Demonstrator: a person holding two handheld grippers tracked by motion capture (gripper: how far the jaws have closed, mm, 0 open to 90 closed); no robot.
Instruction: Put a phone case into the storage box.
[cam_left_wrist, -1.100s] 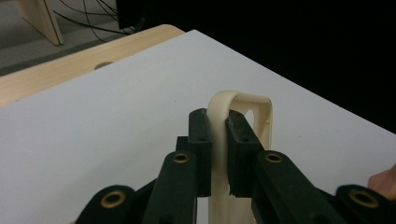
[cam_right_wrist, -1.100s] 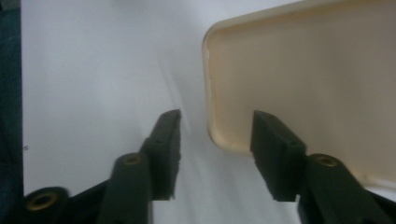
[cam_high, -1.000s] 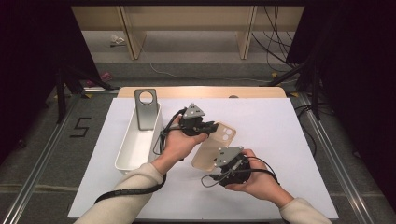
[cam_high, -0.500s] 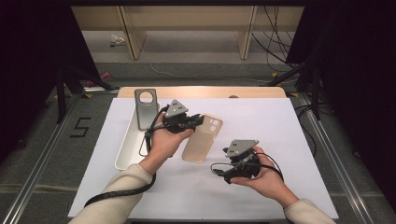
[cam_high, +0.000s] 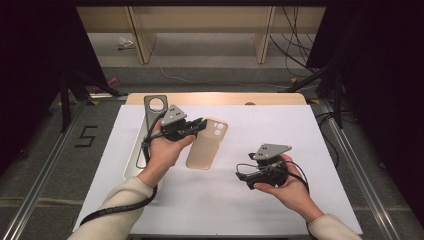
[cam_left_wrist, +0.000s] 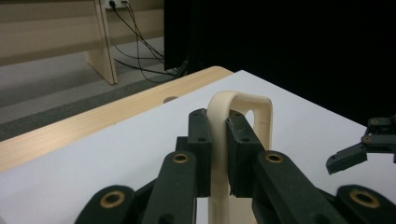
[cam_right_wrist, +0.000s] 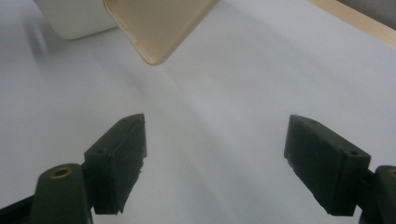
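white tray (cam_high: 131, 165) at far left, just beside the left gripper (cam_high: 200, 125), which pinches the beige phone case (cam_high: 207, 144) by its camera-end edge; case's long axis trails toward the person. right gripper (cam_high: 241, 176) spread, empty, well apart. since before: right let go, case shifted trayward.

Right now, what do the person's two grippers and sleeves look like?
Both the left gripper and the right gripper are black handheld tools, each topped by a grey three-cornered plate. Their blocky black jaws are joined by links with brass-coloured pivot rings. A black cable trails from each; the left one runs back along the forearm. The sleeves are cream-coloured.
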